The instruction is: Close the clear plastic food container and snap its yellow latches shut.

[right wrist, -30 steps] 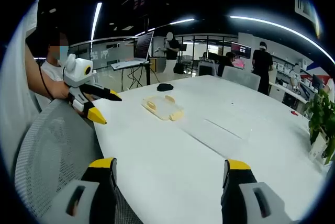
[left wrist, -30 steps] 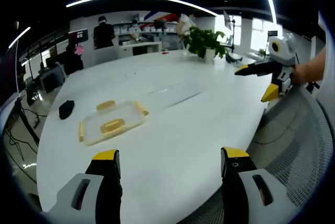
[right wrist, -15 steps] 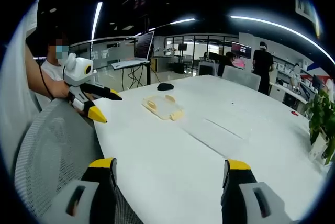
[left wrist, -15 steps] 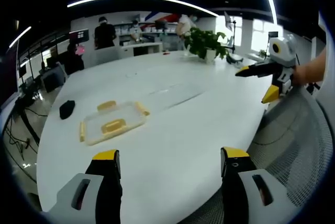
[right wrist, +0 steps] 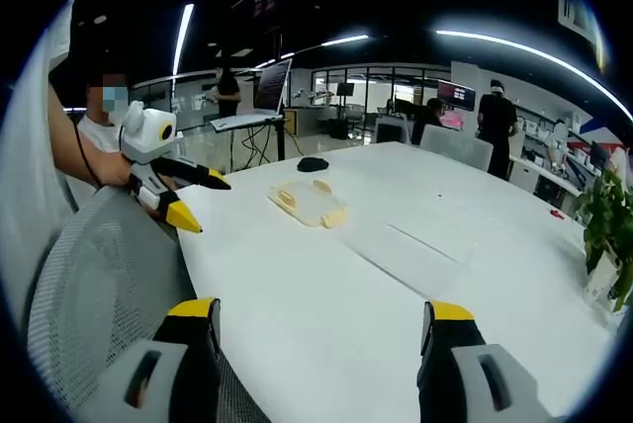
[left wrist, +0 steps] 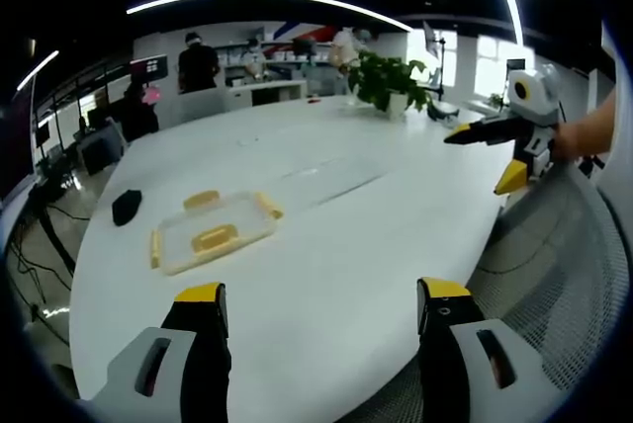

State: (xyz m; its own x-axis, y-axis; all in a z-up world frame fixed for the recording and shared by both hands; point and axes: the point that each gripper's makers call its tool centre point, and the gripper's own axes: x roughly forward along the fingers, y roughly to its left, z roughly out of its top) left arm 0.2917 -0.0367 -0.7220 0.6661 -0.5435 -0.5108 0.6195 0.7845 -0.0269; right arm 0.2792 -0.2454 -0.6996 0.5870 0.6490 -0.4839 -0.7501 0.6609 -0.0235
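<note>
Left gripper view: container well ahead of wide-open jaws

Left gripper view has the left gripper (left wrist: 321, 306) low over a white table (left wrist: 336, 245), its yellow-tipped jaws set wide apart with nothing between them. The clear container (left wrist: 211, 229) lies flat well ahead and to the left of the jaws, with yellow latches (left wrist: 266, 206) at its edges; whether they are snapped down is too small to tell. A dark object (left wrist: 126, 206) lies beyond it to the left, its nature unclear. A potted plant (left wrist: 387, 80) stands far ahead.

Off to the right, the right gripper (left wrist: 487, 154) is held above the table edge by a hand cut off at the frame, its jaws spread.

Right gripper view shows those jaws wide, bare table between them, and the container (right wrist: 308, 202) far ahead, left of centre. A mesh chair back (right wrist: 99, 285) covers the lower left. No writing or label can be read.
</note>
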